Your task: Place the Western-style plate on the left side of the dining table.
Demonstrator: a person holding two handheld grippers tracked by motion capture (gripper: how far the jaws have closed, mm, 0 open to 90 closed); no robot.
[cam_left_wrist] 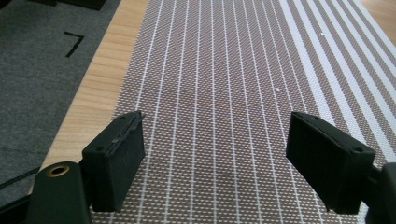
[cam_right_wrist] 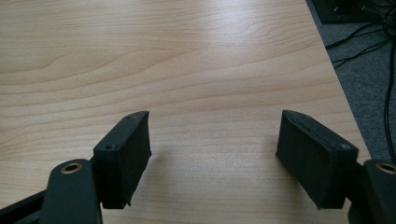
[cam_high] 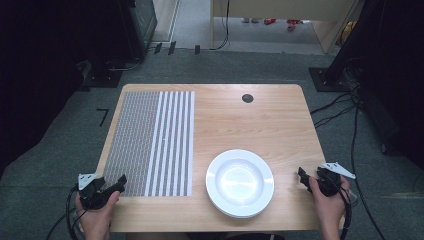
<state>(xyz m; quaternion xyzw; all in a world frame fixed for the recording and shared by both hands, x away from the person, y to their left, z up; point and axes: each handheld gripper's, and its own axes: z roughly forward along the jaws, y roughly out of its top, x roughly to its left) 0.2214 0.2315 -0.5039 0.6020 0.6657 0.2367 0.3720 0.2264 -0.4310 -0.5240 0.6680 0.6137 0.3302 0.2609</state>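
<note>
Left gripper low over woven placemat, jaws spread wide, nothing between them. Mat brown mesh with thin white lines; broader white stripes toward right. Few small white specks on mat at right, farther off. Strip of light wooden table along mat's left edge. Grey carpet floor beyond table edge at left, black angle mark on it.

Three cams: one fixed overhead, two jaw-mounted.
High view looks forward and down on the whole table. Left gripper view sits low and close over the striped placemat, right gripper view over bare wood; both patches appear in high view.
</note>
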